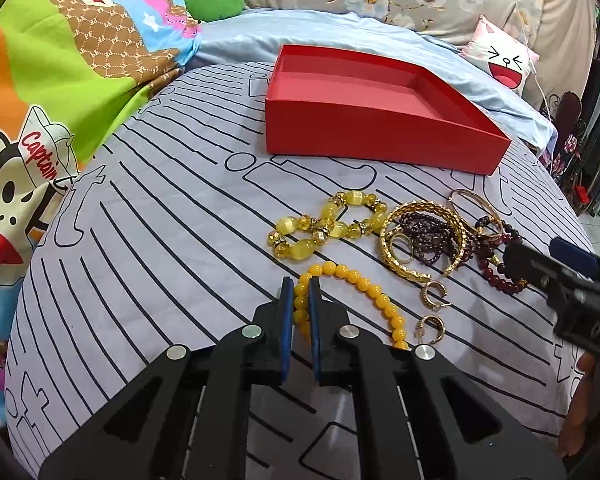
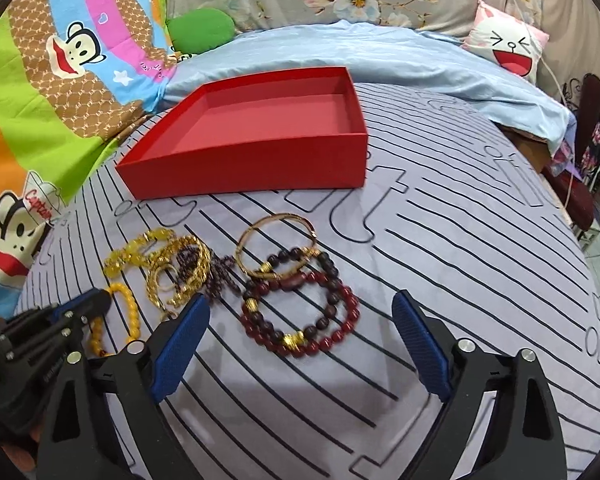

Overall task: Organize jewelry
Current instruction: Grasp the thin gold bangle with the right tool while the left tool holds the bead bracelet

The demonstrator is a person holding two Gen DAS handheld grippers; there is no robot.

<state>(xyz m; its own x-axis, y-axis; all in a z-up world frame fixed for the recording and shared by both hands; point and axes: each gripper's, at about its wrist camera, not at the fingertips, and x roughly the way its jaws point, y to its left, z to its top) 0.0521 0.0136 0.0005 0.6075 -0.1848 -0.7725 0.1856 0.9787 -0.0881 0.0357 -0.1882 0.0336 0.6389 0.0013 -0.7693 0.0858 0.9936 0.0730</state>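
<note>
While the left gripper (image 1: pixel 300 300) pinches the round-beaded opaque yellow bracelet (image 1: pixel 352 276), its loop stretches rightward from the pads. Right gripper (image 2: pixel 300 320) spread wide, nothing between, short of the dark-red beaded bracelets (image 2: pixel 300 308); red cardboard box (image 2: pixel 260 160) beyond.

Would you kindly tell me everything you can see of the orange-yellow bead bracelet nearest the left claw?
The orange-yellow bead bracelet is a loop of small, round, smooth, opaque beads of even size, like resin or glass. It lies flat on the striped sheet, in front of the clear yellow bracelet and left of two gold hoop earrings. The left claw is shut on its left side, blue pads pressing the beads between them. Its near end is hidden behind the claw.
</note>
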